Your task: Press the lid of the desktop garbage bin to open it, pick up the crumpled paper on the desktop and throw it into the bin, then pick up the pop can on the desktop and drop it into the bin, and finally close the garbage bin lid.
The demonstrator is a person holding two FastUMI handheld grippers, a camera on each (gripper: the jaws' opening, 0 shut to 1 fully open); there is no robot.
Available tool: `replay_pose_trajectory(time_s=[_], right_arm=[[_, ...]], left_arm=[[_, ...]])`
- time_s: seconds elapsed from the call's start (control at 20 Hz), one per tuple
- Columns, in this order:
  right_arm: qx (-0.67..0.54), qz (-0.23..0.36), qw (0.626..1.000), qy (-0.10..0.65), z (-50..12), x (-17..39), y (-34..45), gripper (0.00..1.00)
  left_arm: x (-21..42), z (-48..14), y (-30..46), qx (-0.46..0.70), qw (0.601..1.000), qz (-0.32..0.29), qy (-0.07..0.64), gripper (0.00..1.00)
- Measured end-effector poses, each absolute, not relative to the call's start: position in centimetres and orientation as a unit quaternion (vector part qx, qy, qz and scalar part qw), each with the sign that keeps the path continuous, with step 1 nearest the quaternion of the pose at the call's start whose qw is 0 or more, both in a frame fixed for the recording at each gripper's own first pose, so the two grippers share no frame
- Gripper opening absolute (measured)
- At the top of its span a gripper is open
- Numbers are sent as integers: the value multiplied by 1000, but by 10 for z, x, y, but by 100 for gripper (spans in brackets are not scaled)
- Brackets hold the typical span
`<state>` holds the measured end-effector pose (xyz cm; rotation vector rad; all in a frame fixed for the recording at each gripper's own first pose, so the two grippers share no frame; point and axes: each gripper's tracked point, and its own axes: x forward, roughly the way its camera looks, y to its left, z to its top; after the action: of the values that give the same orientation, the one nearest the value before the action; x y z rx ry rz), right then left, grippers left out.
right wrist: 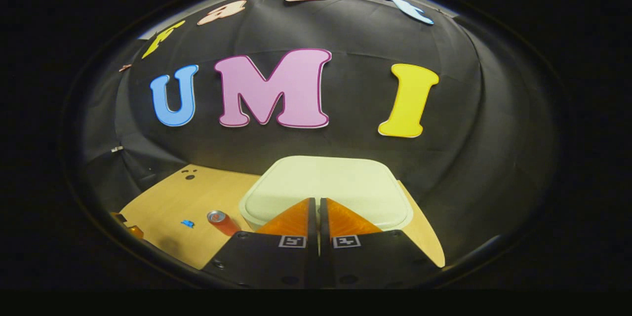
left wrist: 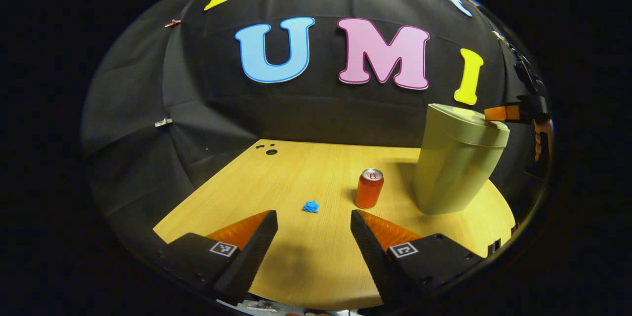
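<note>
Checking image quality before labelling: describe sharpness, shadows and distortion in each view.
Left gripper view: sharp; the pop can and bin cast soft shadows on the table, whose edges the fisheye bows. Right gripper view: softer and hazier; the bin lid looks pale and washed out, the crumpled paper tiny.

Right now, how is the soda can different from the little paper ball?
The can is orange and stands upright; the crumpled paper is blue and lies in a low lump. The can looks taller and bigger than the paper. The can sits nearer the bin. Both rest on the wooden table, untouched.
</note>
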<state>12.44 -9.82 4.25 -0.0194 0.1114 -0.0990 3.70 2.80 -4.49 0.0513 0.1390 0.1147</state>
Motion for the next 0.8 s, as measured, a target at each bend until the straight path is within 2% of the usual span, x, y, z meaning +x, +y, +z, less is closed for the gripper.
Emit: replay_pose_trajectory(time_s=[0.05,0.1,0.15,0.2,0.25,0.35,0.4,0.45,0.55,0.6,0.65,0.75,0.8], right_arm=[[-16,-50,997,58,40,125,-98,5],[-20,-51,997,57,41,124,-98,0],[-19,-52,997,60,39,125,-98,5],[-11,-54,997,63,39,126,-98,0],[3,-55,996,68,38,126,-99,5],[29,-54,996,72,36,126,-99,5],[32,-52,995,76,34,126,-98,0],[21,-50,996,73,34,127,-97,5],[5,-55,996,71,36,127,-98,0],[1,-58,996,73,38,126,-98,0],[3,-64,996,64,43,125,-98,5],[3,-71,996,60,48,119,-97,5],[1,-74,996,55,51,115,-96,0]], left_arm=[[37,-47,30,27,995,58,71,96],[37,-47,30,27,995,57,72,96],[37,-49,30,28,995,57,74,96],[38,-50,30,29,995,56,76,96],[37,-51,30,30,995,56,77,96],[37,-52,28,32,995,53,77,96],[38,-51,28,33,995,51,76,96],[38,-51,28,33,995,50,76,96],[38,-51,28,33,996,48,74,96],[39,-50,28,32,996,48,73,96],[38,-50,29,32,996,48,72,96],[35,-48,32,30,996,46,68,96],[33,-46,35,28,996,46,65,96]])
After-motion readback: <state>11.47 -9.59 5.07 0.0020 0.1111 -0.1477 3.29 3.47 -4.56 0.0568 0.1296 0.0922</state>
